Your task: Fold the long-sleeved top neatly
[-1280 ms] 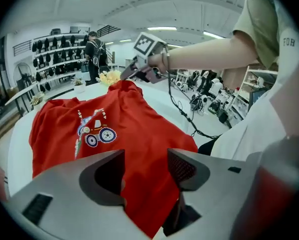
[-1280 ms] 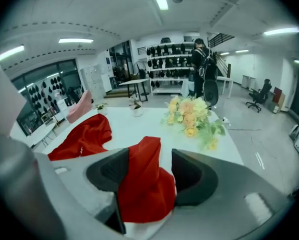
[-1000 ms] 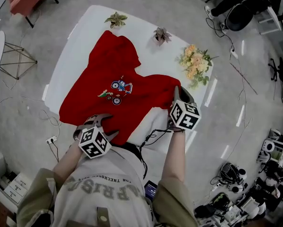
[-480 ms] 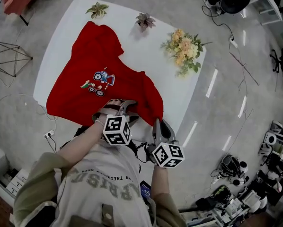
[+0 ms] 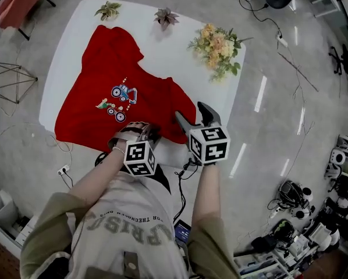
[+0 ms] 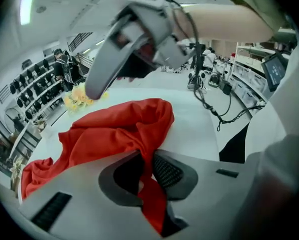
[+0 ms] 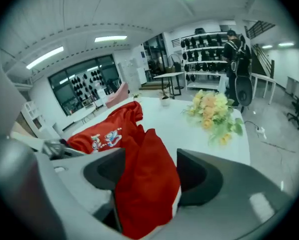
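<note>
The red long-sleeved top [image 5: 116, 74] lies spread on the white table [image 5: 162, 57], its cartoon print facing up. At the top's near edge my left gripper [image 5: 140, 130] has just been closing, and it is shut on a bunched fold of the red fabric [image 6: 114, 129], which is pinched between its pads [image 6: 165, 170]. My right gripper [image 5: 191, 113] hovers over the near right corner of the top. It has just been opening. Its jaws stand wide apart [image 7: 149, 159], with loose red cloth [image 7: 144, 184] draped between them and no pad pressing on it.
A bouquet of flowers [image 5: 217, 48] lies at the table's far right, and two small potted plants [image 5: 107, 9] [image 5: 165, 17] stand along the far edge. A pink chair [image 5: 22, 2] and a wire stool [image 5: 11, 77] stand on the floor to the left. Cables hang off the near edge.
The right gripper brought the right sleeve end in toward the near middle, then opened. The left gripper slid right along the near hem and shut on the fabric.
</note>
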